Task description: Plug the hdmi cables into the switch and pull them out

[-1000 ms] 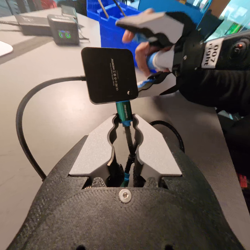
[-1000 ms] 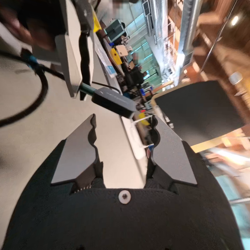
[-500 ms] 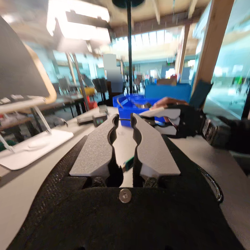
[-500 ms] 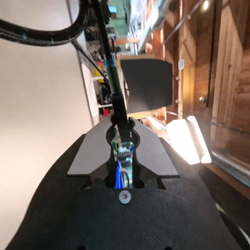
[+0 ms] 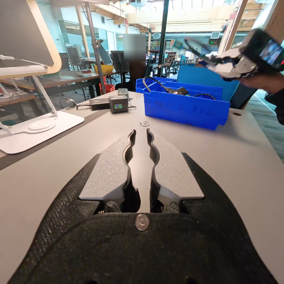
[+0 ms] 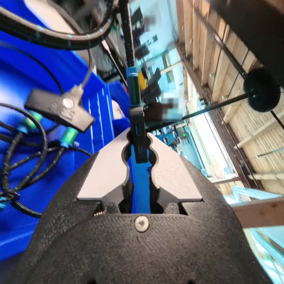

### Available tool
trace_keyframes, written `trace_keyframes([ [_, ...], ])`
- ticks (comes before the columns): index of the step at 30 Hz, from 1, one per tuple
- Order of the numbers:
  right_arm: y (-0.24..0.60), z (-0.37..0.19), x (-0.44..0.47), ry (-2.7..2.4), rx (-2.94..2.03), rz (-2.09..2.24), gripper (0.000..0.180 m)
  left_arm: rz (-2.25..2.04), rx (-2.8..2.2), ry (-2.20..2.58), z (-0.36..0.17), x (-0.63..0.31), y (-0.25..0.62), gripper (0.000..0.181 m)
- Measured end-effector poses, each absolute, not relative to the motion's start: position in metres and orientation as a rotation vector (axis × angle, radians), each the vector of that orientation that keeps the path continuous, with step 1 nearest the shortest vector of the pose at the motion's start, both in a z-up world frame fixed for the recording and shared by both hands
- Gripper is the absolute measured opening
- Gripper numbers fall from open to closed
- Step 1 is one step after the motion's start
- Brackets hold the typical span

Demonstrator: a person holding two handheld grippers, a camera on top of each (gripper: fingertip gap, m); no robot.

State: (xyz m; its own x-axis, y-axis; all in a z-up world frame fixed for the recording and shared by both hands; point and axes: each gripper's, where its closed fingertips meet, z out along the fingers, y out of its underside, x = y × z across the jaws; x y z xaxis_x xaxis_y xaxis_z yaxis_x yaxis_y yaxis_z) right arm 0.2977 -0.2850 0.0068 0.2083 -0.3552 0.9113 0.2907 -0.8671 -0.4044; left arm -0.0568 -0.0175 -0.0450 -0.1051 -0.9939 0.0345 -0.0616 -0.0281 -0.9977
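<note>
Switch (image 6: 139,138) clamped edge-on between right fingers (image 6: 107,166) above cable-filled blue bin (image 6: 46,86).

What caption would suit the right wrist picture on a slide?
Right gripper clamps a black switch edge-on, green-plugged cable attached, beside a blue bin of cables.

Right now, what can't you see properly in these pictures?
- Left wrist view: the right tool and what it carries are smeared by motion blur.
- Right wrist view: the switch shows only its thin edge; its lower end sits between the fingers.
- Right wrist view: the cables in the blue bin run off the left edge, blurred.
- Left wrist view: a mosaic patch hides part of a distant person.
</note>
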Motion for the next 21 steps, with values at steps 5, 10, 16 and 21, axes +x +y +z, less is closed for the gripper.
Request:
trace_keyframes([
  [5, -0.301, -0.044, 0.326, 0.067, -2.219, -1.840, 0.022, -1.282, -1.241, 1.338, -0.053, -0.053, -0.023, 0.014],
  [10, -0.290, -0.081, 0.311, -0.143, -2.452, -1.579, 0.042, -1.281, -1.256, 1.348, -0.058, -0.052, -0.023, 0.014],
  [16, -0.301, -0.072, 0.275, 0.044, -2.426, -0.955, 0.074, -1.282, -1.280, 1.368, -0.063, -0.054, -0.021, 0.014],
  [21, -0.303, -0.055, 0.214, 0.185, -2.083, -0.576, 0.073, -1.227, -1.378, 1.376, -0.076, -0.051, -0.012, 0.032],
])
